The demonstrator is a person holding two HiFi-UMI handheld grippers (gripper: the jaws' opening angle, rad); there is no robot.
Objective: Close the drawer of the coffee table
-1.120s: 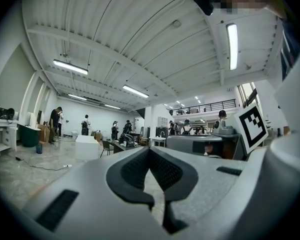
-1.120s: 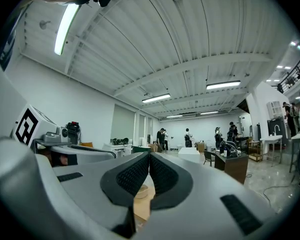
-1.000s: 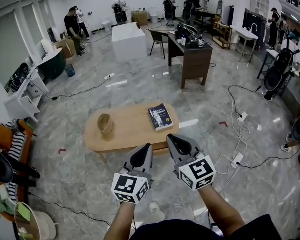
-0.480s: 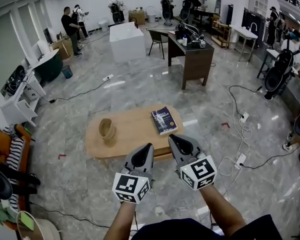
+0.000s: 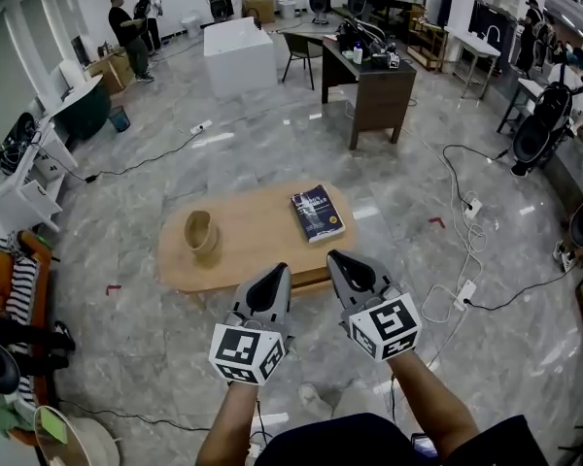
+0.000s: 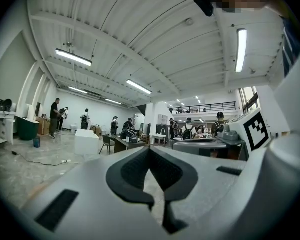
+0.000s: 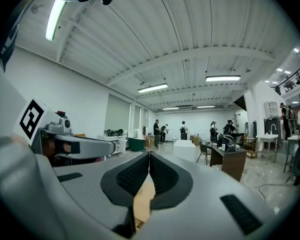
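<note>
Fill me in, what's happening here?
A person stands at a low oval coffee table, a gripper in each hand. The left gripper and right gripper are both shut and empty, held by the table's near edge and touching nothing. A book and a wooden cup sit on top. The drawer isn't being handled yet.
</note>
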